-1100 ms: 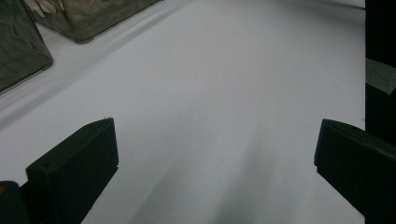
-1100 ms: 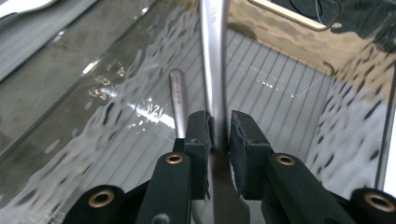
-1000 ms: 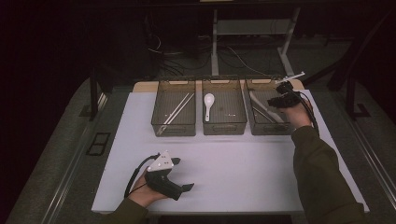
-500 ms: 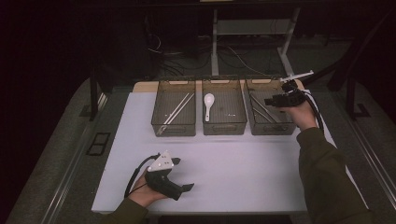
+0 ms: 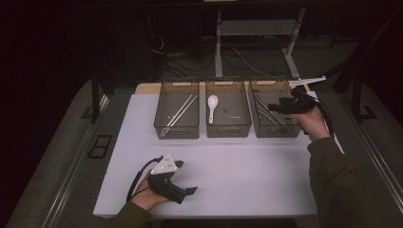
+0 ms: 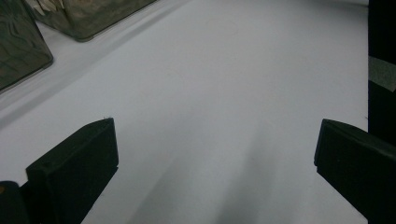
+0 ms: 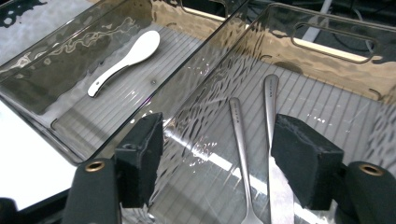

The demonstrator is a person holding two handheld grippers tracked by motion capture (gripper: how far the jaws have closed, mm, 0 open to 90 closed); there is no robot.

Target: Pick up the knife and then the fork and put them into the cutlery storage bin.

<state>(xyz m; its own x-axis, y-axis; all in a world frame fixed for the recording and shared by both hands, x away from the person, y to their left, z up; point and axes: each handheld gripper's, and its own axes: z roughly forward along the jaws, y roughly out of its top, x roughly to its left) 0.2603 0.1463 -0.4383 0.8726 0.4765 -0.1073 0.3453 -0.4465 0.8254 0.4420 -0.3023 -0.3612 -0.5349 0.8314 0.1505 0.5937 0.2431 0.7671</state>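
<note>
A white, matte sheet [image 5: 228, 180] covers the table; around it the room is dark, with a grey floor and cables at twelve o'clock. Three smoky, transparent plastic bins with rippled walls and ribbed floors stand in a row at the far edge. The left bin [image 5: 176, 116] holds thin pale sticks, the middle bin [image 5: 228, 115] a glossy white spoon [image 5: 212, 106], and the right bin [image 5: 271, 115] two long handles of brushed steel cutlery [image 7: 243, 140], lying side by side on its floor.

The right gripper [image 5: 278, 108] hovers over the three o'clock bin; its black foam-like jaws have just been opening and stand apart above the cutlery, gripping nothing. The left gripper [image 5: 187, 192] rests on the sheet at seven o'clock, jaws wide apart, nothing between them.
</note>
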